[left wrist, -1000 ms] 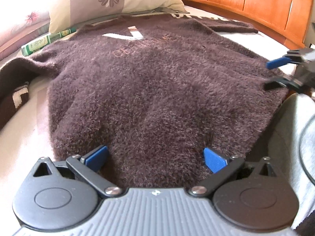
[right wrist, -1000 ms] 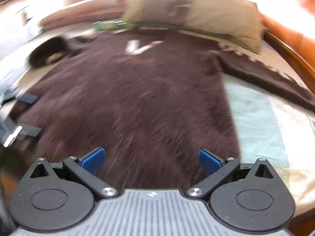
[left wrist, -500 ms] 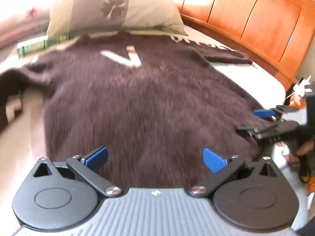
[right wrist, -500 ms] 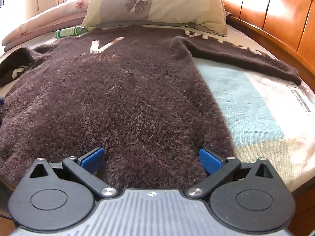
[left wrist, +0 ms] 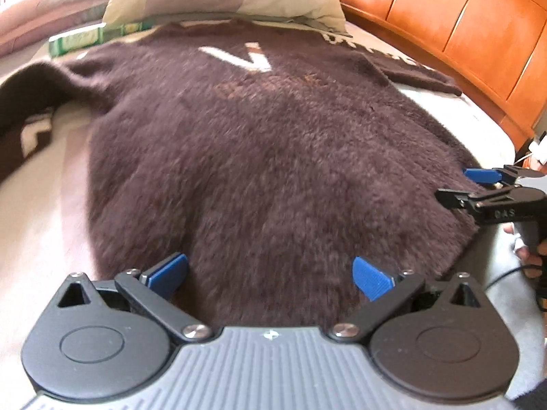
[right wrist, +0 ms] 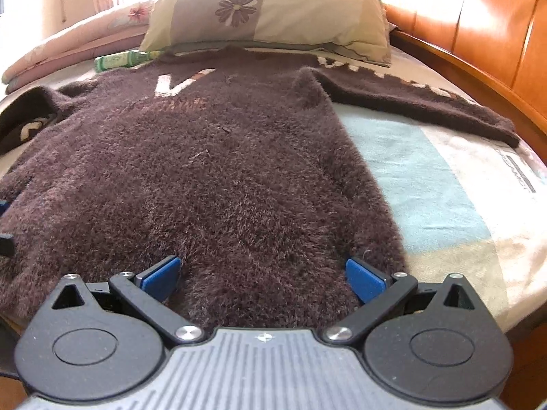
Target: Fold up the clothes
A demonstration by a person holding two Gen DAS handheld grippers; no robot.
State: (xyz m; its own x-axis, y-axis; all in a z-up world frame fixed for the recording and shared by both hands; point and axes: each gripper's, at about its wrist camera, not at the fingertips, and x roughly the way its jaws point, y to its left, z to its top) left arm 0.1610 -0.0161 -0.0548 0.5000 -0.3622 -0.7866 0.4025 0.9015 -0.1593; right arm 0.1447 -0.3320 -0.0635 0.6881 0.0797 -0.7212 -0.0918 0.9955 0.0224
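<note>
Left wrist view: left hand-held gripper (left wrist: 270, 275) wide open, now pushed in over sweater (left wrist: 273, 157) hem vs 1 s ago | right hand-held gripper (right wrist: 261, 278) wide too, at hem corner | sweater flat on bed (right wrist: 444, 184) | prob hem grab next, fold not started

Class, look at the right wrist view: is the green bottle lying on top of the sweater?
No. The bottle lies on the bed beside the pillow, past the sweater.
</note>
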